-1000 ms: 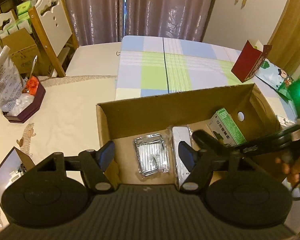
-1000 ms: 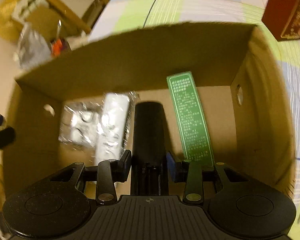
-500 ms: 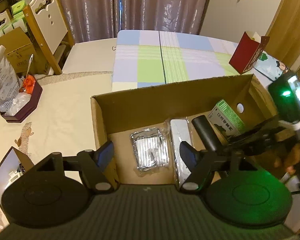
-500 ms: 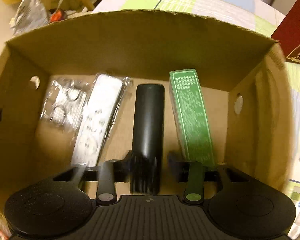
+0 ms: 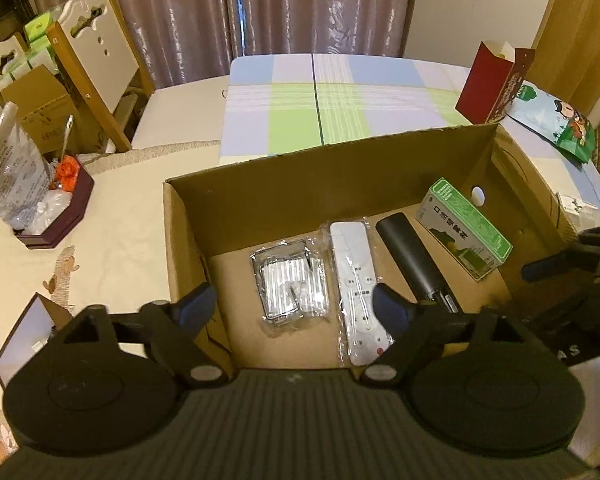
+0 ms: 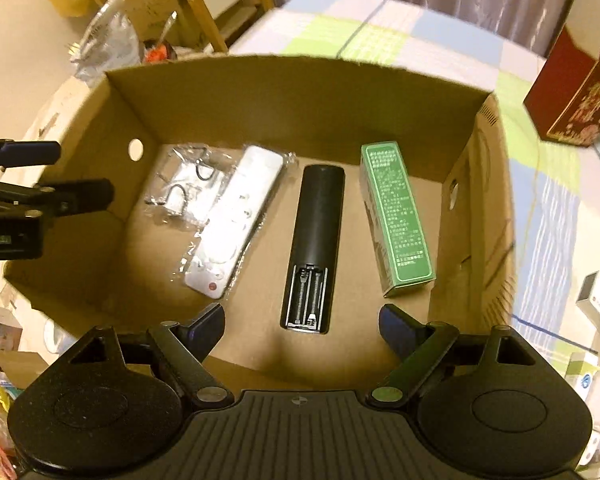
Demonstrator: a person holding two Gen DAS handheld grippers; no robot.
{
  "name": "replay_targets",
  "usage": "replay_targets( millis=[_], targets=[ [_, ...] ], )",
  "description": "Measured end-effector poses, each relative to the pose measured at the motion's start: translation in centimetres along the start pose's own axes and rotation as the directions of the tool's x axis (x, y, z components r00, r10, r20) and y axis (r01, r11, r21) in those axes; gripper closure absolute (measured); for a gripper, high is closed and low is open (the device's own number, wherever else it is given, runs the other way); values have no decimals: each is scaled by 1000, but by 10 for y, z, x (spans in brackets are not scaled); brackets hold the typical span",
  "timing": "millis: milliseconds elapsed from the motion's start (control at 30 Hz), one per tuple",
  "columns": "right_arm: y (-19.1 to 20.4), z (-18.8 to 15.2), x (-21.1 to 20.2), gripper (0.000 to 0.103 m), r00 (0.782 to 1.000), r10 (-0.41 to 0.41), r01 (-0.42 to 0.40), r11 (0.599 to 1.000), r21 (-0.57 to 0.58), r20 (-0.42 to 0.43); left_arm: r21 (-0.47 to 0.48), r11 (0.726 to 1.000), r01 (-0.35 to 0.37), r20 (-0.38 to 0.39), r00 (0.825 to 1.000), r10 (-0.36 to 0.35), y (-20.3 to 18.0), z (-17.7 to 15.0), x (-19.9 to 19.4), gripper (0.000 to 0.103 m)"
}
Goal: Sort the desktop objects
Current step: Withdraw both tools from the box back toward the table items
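1. The box holds four things in a row: from its left wall, a bagged metal piece, a white remote in plastic, a black remote lying back up with its battery bay open, and a green carton by the right wall.
2. The right gripper hangs over the box's near edge, jaws wide and empty, the black remote just ahead and in line between them. Its long axis runs away from the jaws toward the far wall.
3. The left gripper sits over the box's near-left corner, jaws also wide and holding nothing; the metal piece and white remote lie just ahead of it.
4. My judgement: the black remote looks placed, so sorting seems well along.
5. Things outside the box, such as the red carton beyond its far-right corner, lie on the right gripper's side, so that hand seems nearer for the next pick.
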State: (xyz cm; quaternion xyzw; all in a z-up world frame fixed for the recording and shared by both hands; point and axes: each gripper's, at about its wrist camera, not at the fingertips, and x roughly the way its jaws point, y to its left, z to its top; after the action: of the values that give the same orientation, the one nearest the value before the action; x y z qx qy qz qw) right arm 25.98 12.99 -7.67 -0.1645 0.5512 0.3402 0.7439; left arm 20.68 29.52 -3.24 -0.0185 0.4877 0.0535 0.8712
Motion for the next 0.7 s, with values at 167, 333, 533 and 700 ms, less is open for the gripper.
replay_targets(
  millis=[167, 333, 533, 700],
  targets=[
    [2, -15, -23, 16, 997, -25, 27, 999, -29, 70, -12, 1000, -6, 6, 1000, 6, -11, -7, -14, 17],
    [-5, -27, -36, 16, 995, -21, 23, 1000, -14, 103, -18, 999, -32, 19, 999, 32, -27, -14, -30, 14],
    [-10, -42, -56, 16, 990, -13, 16, 1000, -25, 141, -40, 997, -64, 35, 997, 66, -47, -24, -50, 9],
    [-17, -58, -73, 0, 983, 15, -11, 1000, -25, 182, -47, 994, -97, 49, 994, 99, -65, -33, -65, 7]
  ],
)
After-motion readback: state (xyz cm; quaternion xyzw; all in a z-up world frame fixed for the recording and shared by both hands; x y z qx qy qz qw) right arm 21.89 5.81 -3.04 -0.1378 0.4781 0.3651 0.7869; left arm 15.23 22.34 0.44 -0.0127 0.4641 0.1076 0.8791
